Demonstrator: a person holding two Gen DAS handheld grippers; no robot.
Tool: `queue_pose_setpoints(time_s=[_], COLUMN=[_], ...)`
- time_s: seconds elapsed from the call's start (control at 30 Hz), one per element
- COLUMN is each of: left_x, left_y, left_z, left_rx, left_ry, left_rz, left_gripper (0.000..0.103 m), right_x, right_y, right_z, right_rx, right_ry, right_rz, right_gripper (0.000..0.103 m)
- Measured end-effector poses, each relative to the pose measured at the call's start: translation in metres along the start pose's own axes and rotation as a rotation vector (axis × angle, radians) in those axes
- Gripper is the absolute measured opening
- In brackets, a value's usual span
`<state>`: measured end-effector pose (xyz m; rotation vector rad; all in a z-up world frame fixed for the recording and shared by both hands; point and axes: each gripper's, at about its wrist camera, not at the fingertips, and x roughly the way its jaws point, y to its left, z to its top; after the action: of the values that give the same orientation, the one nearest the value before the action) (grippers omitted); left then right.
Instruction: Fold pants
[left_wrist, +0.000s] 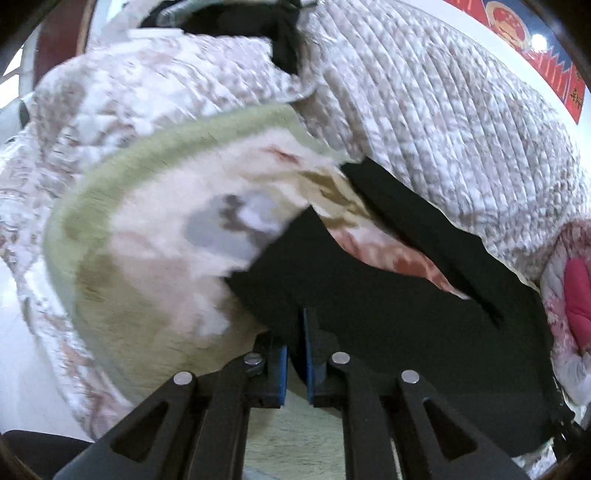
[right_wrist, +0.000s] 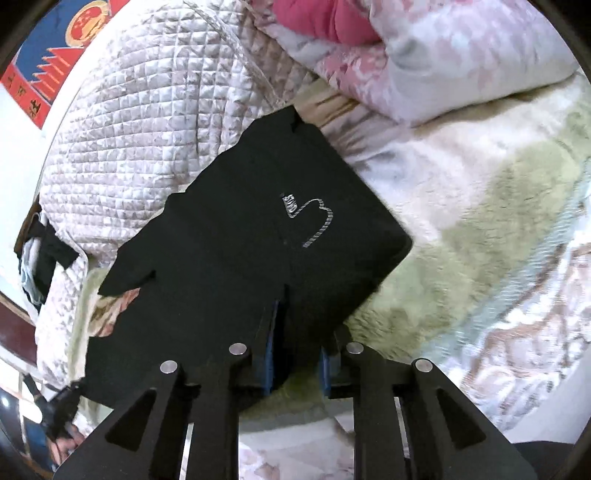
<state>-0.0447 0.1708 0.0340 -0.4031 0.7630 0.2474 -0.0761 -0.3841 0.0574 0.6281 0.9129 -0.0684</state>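
The black pants (right_wrist: 258, 229) lie folded on a fleece blanket, with a white stitched logo (right_wrist: 312, 221) facing up. They also show in the left wrist view (left_wrist: 388, 325). My left gripper (left_wrist: 297, 332) is shut on the near edge of the pants, its blue pads pinching the black cloth. My right gripper (right_wrist: 295, 325) is partly closed around the near edge of the pants, with black cloth between its blue pads; a gap shows on the right side.
A cream and green fleece blanket (right_wrist: 461, 206) lies under the pants and also shows in the left wrist view (left_wrist: 155, 229). A quilted beige cover (right_wrist: 147, 129) rises behind. A pink floral quilt (right_wrist: 406, 55) sits at the far right. A red and blue poster (left_wrist: 517, 40) hangs on the wall.
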Motion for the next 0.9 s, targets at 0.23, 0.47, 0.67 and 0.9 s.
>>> queue_pose_setpoints(time_s=[0.23,0.47,0.67,0.9], left_x=[0.019,0.012,-0.009,-0.009], left_y=[0.022,0.010,0.002,-0.038], left_z=[0.004,0.006,0.014,0.019], left_rx=[-0.076,0.004,0.044,0.155], left_ry=[0.049,-0.011,-0.105,-0.059], left_rz=[0.007,0.090,0.217,0.061], left_gripper=[0.019,0.004,0.008,0.035], right_x=[-0.038,-0.045,-0.008,0.044], right_y=[0.008,0.031,0.064,0.046], right_z=[-0.003,0.011,0.021,0.027], right_rx=[-0.032,-0.138,-0.305,-0.294], right_ry=[-0.149,-0.236,-0.148,-0.018], right_rz=[-0.120,-0.161,-0.145,-0.280], right_gripper=[0.056,0.056,0.047,0.026])
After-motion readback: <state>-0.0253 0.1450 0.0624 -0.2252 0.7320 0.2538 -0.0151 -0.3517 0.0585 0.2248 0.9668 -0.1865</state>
